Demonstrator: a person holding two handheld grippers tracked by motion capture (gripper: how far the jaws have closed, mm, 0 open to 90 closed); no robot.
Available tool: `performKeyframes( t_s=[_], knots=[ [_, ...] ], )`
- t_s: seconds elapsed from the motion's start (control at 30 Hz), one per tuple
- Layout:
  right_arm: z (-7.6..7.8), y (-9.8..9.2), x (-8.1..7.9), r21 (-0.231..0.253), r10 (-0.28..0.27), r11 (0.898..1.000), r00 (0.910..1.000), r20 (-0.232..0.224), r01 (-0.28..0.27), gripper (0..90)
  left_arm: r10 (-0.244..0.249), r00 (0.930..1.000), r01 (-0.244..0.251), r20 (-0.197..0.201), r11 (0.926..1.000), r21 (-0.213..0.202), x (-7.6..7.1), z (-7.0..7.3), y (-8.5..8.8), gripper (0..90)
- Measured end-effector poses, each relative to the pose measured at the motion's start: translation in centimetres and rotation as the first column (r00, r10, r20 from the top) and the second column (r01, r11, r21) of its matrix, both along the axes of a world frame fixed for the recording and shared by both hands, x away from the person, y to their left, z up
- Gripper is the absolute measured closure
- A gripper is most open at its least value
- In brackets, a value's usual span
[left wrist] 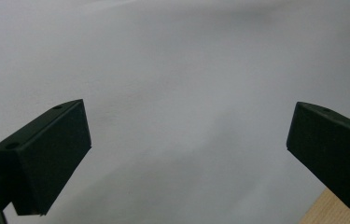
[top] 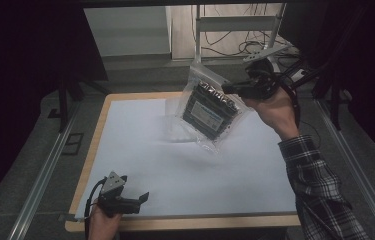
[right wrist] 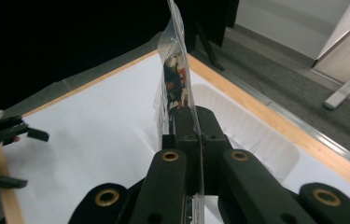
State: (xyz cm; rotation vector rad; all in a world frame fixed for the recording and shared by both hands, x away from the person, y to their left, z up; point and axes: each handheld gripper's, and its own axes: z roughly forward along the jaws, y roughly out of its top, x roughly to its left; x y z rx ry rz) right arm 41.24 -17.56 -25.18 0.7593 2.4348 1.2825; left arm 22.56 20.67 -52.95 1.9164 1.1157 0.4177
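A clear plastic bag (top: 210, 107) with a dark flat pack inside hangs in the air over the far right of the white sheet. My right gripper (top: 232, 89) is shut on the bag's upper right edge and holds it off the table. In the right gripper view the bag (right wrist: 175, 70) stands edge-on, pinched between the two closed jaws of the right gripper (right wrist: 192, 122). My left gripper (top: 140, 199) rests at the near left corner of the table, jaws wide apart. In its own view the left gripper (left wrist: 189, 140) has nothing but white sheet between the jaws.
A white sheet (top: 145, 150) covers the wooden table (top: 185, 222). A clear shallow tray (right wrist: 256, 135) lies on the sheet under the bag. Metal rails (top: 45, 175) run along both sides of the table, and cables and a stand (top: 235, 30) are behind it.
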Motion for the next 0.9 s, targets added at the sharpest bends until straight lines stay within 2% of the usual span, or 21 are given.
performKeyframes(
  t_s=[0.3, 0.9],
  knots=[
    [0.4, 0.5, 1.4, 0.007, -0.032, 0.999, 0.9992, 0.024, 0.032, 88.9, -0.006, 1.0000, 0.006, 0.003, 1.0000, 0.004, 0.0, 0.0, -0.1, 0.0],
    [0.4, 3.2, 5.1, -0.006, -0.078, 0.997, 0.9954, 0.056, 0.078, 88.9, -0.019, 0.9998, 0.019, 0.004, 0.9998, 0.001, 0.0, -0.1, -0.2, 0.0]
  ],
)
